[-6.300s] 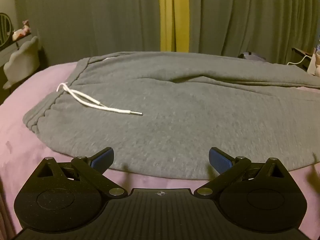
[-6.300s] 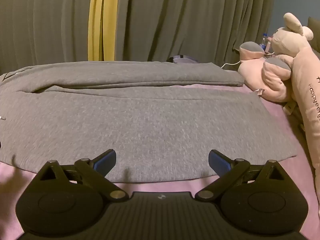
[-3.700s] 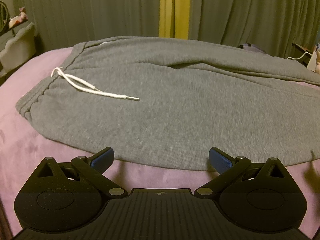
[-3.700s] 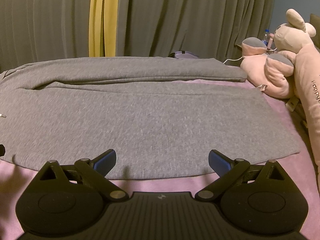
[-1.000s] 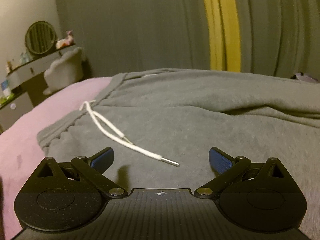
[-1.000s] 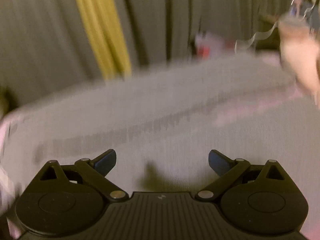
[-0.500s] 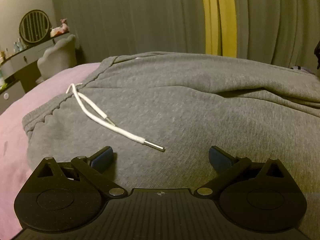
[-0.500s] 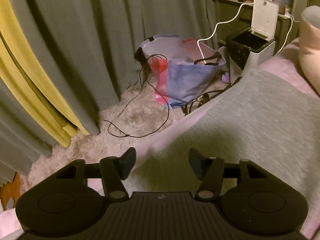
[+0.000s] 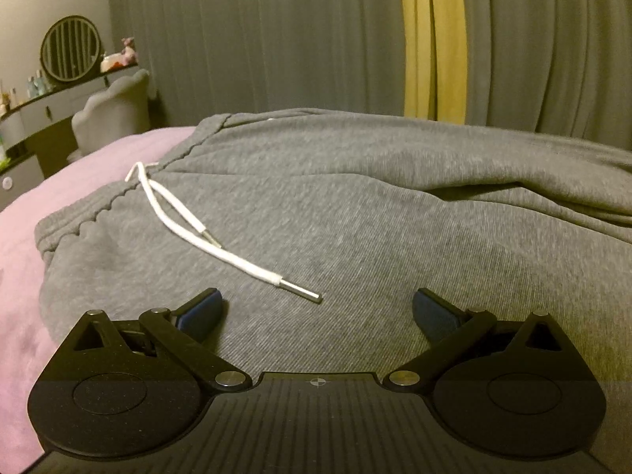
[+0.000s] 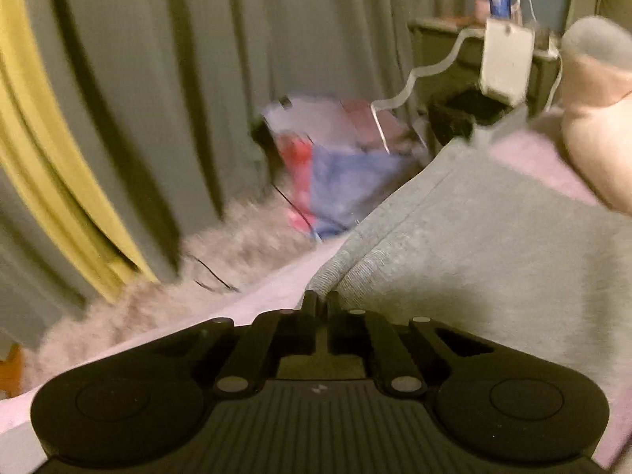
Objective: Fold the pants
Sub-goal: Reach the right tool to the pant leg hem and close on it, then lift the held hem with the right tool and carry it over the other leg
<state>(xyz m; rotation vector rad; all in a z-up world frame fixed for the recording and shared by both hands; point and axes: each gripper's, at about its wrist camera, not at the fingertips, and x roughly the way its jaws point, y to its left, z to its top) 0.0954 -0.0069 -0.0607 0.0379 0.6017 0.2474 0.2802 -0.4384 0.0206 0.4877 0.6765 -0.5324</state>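
Grey sweatpants (image 9: 375, 197) lie spread on a pink bed (image 9: 59, 185), waistband to the left. Their white drawstring (image 9: 221, 252) trails across the fabric, its metal tip ending between my left fingers. My left gripper (image 9: 316, 310) is open and hovers low over the waist area, nothing pinched. In the right wrist view, the far edge of the pants (image 10: 474, 245) runs along the bed's side. My right gripper (image 10: 322, 302) is shut on that edge, and the cloth rises in a small ridge into the jaws.
Grey and yellow curtains (image 10: 138, 98) hang behind the bed. On the shaggy rug (image 10: 221, 260) sit a red-and-blue bag (image 10: 335, 158) and cables. A pink plush toy (image 10: 592, 146) lies at the right. A vanity desk (image 9: 35, 114) and chair (image 9: 114, 118) stand at the left.
My right gripper swung to the bed's far side and its jaws went from wide open to shut on the pants' edge. The left gripper stayed open and barely moved.
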